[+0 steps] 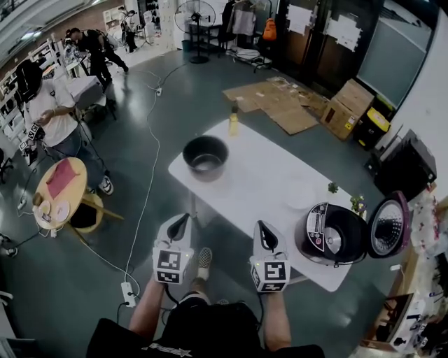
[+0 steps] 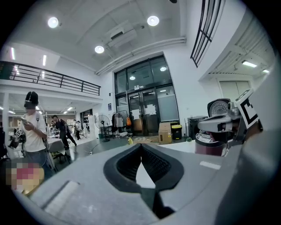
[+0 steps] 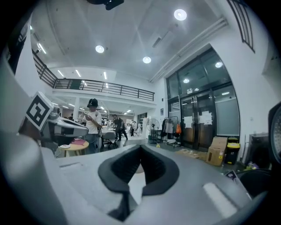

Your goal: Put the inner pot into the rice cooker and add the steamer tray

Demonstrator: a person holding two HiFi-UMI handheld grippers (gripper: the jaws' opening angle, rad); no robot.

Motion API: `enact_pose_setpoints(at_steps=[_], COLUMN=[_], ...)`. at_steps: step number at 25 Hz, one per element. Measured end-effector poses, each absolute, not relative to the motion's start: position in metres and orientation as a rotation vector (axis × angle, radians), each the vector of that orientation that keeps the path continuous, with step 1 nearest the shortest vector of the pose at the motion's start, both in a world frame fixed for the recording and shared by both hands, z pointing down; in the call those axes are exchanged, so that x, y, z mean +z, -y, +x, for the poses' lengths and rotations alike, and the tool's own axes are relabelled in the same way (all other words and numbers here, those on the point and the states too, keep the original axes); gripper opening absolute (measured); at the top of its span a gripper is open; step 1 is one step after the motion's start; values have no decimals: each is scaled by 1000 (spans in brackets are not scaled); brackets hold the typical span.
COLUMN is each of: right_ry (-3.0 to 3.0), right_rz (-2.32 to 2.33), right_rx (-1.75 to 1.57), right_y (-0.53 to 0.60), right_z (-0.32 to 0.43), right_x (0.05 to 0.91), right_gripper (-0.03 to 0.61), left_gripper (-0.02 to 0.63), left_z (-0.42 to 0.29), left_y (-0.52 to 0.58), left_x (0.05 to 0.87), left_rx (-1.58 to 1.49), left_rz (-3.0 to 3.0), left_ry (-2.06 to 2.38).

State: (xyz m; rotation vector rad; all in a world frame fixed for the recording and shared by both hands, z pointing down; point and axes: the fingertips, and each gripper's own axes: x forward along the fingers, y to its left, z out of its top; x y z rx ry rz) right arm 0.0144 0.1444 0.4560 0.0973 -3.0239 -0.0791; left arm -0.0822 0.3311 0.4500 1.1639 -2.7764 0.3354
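Currently inner pot [image 1: 206, 158] empty; rice cooker [image 1: 334, 236] open, empty; left gripper [image 1: 183, 219], right gripper [image 1: 263, 226] fingers [image 2: 126, 165] closed.

A grey polished floor [image 1: 126, 231] spread around a white table [image 1: 259, 178]. Beyond the table's far edge lay flattened cardboard [image 1: 276, 101], with cardboard boxes [image 1: 346, 108] and a yellow-lidded bin [image 1: 378, 120] just beside it. A pedestal fan [image 1: 194, 17] stood further back, near a clothes rack [image 1: 241, 24]. Well off the table's left edge stood a round wooden side table [image 1: 59, 185]. A white cable [image 1: 145, 199] ran across the floor to a power strip [image 1: 128, 294]. Tall glass doors [image 2: 145, 110] filled the end wall, a railed balcony [image 2: 52, 79] ran along the upper level, and round ceiling lights [image 2: 153, 20] shone overhead.
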Motion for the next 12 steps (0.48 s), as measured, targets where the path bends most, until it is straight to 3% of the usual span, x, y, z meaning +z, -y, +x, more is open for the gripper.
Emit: enact_pose_setpoints(at_steps=[12], right_ry=[2969], right_rz=[76], right_rx=[-25], right_y=[-108], right_z=[-127], right_x=[475], right_gripper=[3], left_gripper=[11], left_z=[-216], left_y=[-284], left_x=[476], left_rx=[324], left_rz=[1168], left_ry=[2686])
